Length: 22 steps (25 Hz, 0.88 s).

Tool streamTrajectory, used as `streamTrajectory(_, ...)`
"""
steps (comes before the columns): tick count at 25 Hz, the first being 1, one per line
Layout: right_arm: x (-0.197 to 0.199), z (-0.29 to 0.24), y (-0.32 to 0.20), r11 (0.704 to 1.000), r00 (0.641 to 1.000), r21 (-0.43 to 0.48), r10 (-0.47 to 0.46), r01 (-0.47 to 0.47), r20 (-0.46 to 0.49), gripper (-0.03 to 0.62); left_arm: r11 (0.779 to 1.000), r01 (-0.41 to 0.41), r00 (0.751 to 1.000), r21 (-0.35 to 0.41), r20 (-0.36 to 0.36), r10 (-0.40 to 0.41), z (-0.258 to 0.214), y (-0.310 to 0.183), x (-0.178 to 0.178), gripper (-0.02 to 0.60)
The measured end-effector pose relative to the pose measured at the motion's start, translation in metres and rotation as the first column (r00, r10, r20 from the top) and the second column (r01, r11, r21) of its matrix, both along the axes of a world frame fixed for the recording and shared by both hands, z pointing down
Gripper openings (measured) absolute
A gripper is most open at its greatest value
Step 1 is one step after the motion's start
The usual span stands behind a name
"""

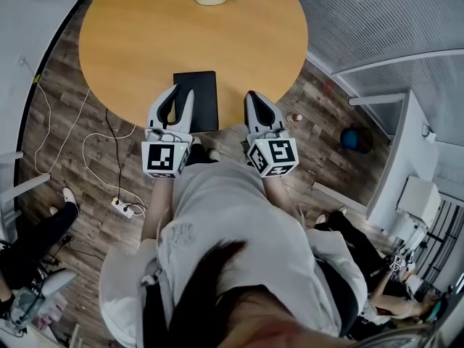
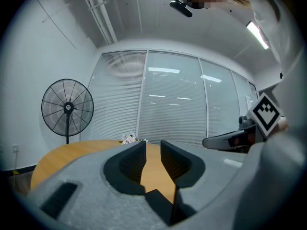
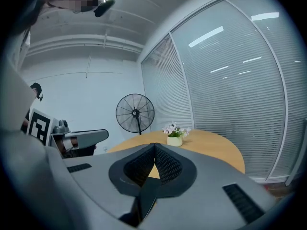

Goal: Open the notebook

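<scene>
Jaws: left gripper (image 1: 182, 91) is holding its 2 apart, only tabletop showing between them; right gripper (image 1: 252, 97) is showing its 2 pressed tip to tip, empty. Notebook (image 1: 203, 96) is lying closed and flat at the round table's (image 1: 138, 35) near edge, left gripper overlapping its left side. Only head view is showing it. Flower pot (image 3: 175, 139) is sitting at the far edge. Gripper views are adding a standing fan (image 2: 67, 108) and window blinds (image 2: 172, 99).
</scene>
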State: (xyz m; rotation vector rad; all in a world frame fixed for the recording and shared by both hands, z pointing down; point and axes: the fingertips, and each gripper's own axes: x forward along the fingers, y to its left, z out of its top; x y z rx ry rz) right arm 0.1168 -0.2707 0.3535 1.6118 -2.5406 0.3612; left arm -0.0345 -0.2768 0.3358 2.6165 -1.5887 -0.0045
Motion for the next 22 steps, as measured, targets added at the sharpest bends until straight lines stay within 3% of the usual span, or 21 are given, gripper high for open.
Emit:
streamTrajectory(11,-0.027,0.023,-0.003,0.999,1.000,-0.045,0.029,-0.030,-0.013,0.003,0.998,-0.042,0.999,-0.045,0.001,0.043,0.024,-0.004,-0.025,0.100)
streamTrajectory(22,-0.020,0.030,0.004,0.998,0.999,-0.056,0.041,-0.041,0.008,0.003,0.995,-0.064,0.997,-0.076,0.031,0.066,0.037,0.010,-0.016,0.100)
